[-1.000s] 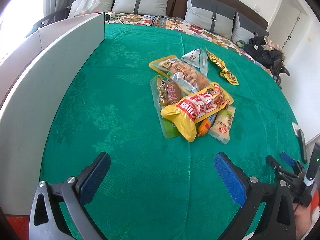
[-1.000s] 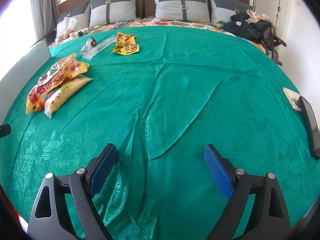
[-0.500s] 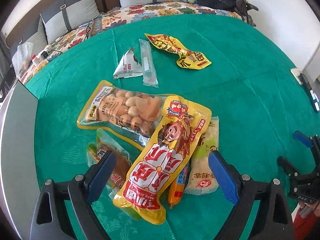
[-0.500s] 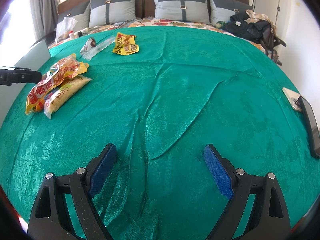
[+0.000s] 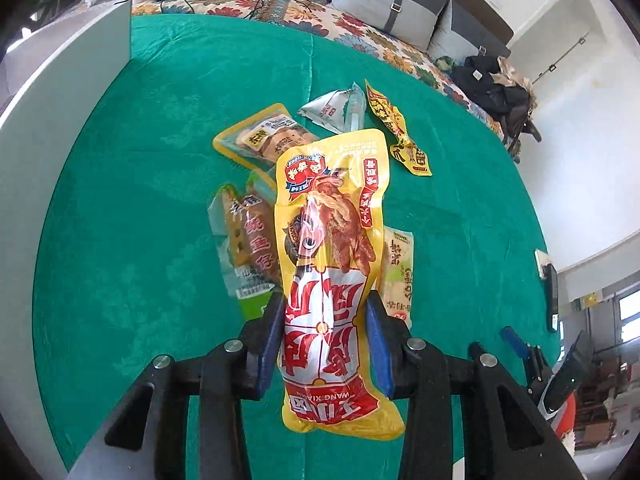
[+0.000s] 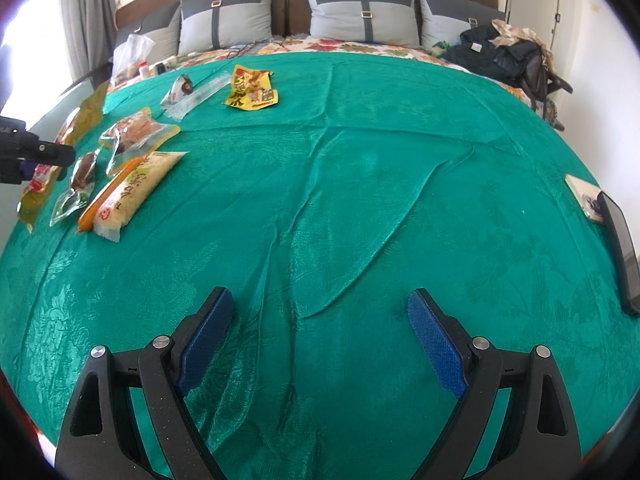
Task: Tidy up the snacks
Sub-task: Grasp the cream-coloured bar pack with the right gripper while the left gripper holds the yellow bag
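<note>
Right now the left gripper (image 5: 326,322) has its blue pads on either side of a long yellow-and-red snack pouch (image 5: 332,248), the jaws closing in on it and already touching its sides near the lower third. From the right wrist view that pouch looks raised off the green cloth (image 6: 360,184), hanging at the far left edge beside the dark tip of the left gripper. Under and around it lie the other snacks on the cloth: a clear pack with brown pieces and a green base (image 5: 248,248) to its left, a yellow-bordered pack of pale round pieces (image 5: 260,136) behind that, and a pale cream packet (image 5: 398,276) to its right, with an orange sausage stick (image 6: 106,194) lying alongside it. Farther back sit a small silver triangular packet (image 5: 326,110), touching a clear narrow sleeve (image 6: 200,94), and a crumpled yellow wrapper (image 5: 396,132) just beside them. A grey-white panel (image 5: 60,128) stands along the left side of the cloth. The right gripper (image 6: 320,340) hovers low over a bare, wrinkled stretch of the cloth, well apart from the snacks, its fingers spread wide with nothing between them. A dark phone (image 6: 620,248) lies near the right edge.
</note>
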